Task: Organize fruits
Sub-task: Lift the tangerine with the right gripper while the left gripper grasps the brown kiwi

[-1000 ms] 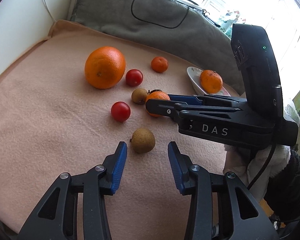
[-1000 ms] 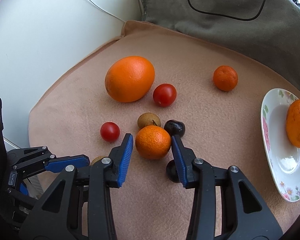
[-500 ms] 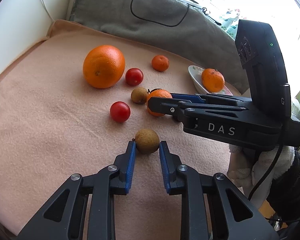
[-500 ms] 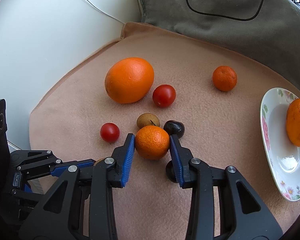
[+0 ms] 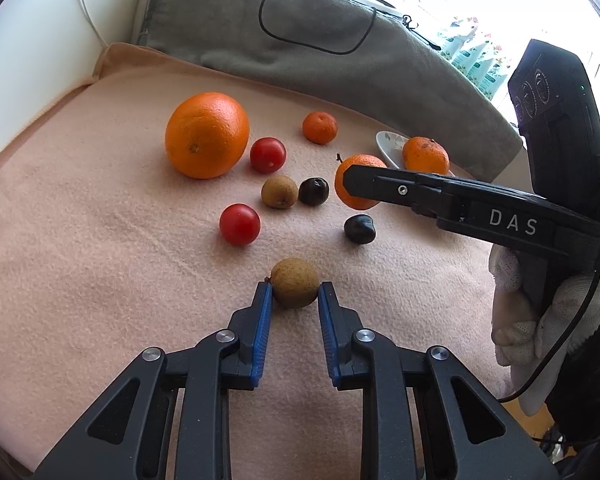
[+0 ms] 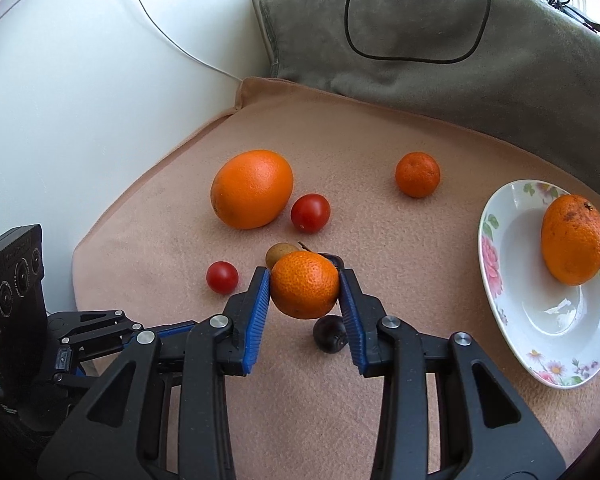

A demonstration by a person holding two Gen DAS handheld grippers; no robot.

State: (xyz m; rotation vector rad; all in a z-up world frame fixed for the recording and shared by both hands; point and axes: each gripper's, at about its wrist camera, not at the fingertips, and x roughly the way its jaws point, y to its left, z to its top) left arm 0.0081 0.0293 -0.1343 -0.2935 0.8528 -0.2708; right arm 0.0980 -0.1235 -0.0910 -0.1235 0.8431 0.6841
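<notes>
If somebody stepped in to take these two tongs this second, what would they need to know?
Left tongs: shut on the small brown round fruit, which sits on the peach blanket.
Right tongs: shut on a small orange mandarin, held clear of the blanket.
Done: one mandarin lies in the white floral plate.
Left on the blanket: the big orange, another small mandarin, two red tomatoes, a second brown fruit and two dark round fruits.
Likely next: carry the held mandarin to the plate.
</notes>
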